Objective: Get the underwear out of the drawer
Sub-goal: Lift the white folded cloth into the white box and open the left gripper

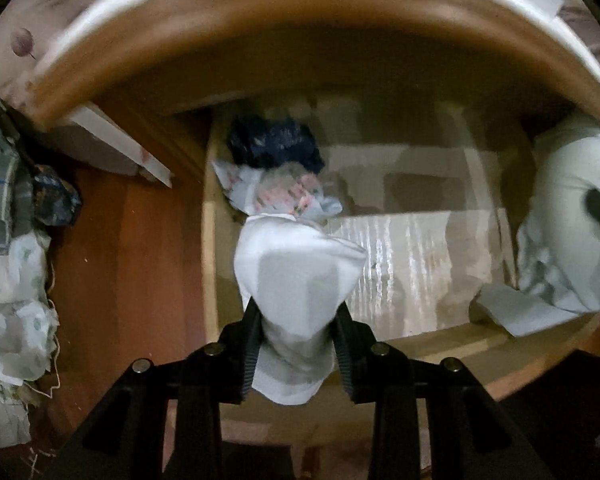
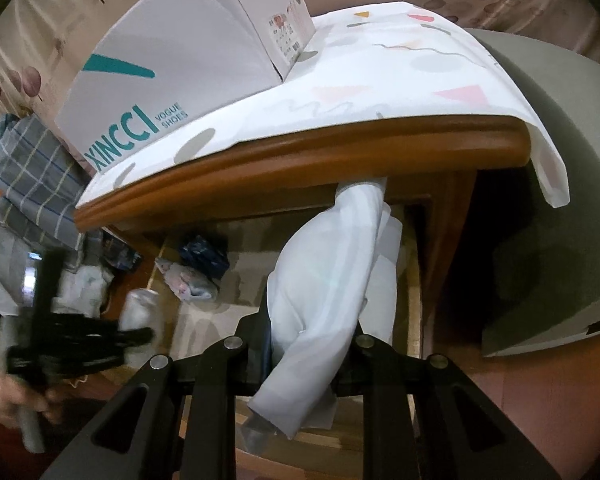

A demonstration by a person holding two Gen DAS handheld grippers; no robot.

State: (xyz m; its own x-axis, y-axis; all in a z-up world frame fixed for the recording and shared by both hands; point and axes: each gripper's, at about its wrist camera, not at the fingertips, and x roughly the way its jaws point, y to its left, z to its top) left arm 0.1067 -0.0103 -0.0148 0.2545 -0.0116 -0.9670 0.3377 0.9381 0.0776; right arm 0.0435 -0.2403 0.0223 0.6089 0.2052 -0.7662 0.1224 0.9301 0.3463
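Note:
In the left wrist view my left gripper (image 1: pixel 296 344) is shut on a white piece of underwear (image 1: pixel 296 272), which hangs above the open wooden drawer (image 1: pixel 210 260). A dark blue garment (image 1: pixel 274 142) and a pink-patterned one (image 1: pixel 278 196) lie in the drawer's far left corner. My right gripper (image 2: pixel 312 332) is shut on a long white garment (image 2: pixel 328 264) that trails up under the cabinet top. That garment (image 1: pixel 568 216) also shows at the right edge of the left wrist view. In the right wrist view the left gripper (image 2: pixel 80 336) is blurred, with white cloth (image 2: pixel 140 308) in it.
A white shoe box (image 2: pixel 172 56) stands on a patterned cloth (image 2: pixel 380 80) over the cabinet top. Plaid fabric (image 2: pixel 36 168) and crumpled cloth (image 1: pixel 16 312) are piled to the left on the red-brown floor (image 1: pixel 128 260). A grey padded block (image 2: pixel 560 220) stands to the right.

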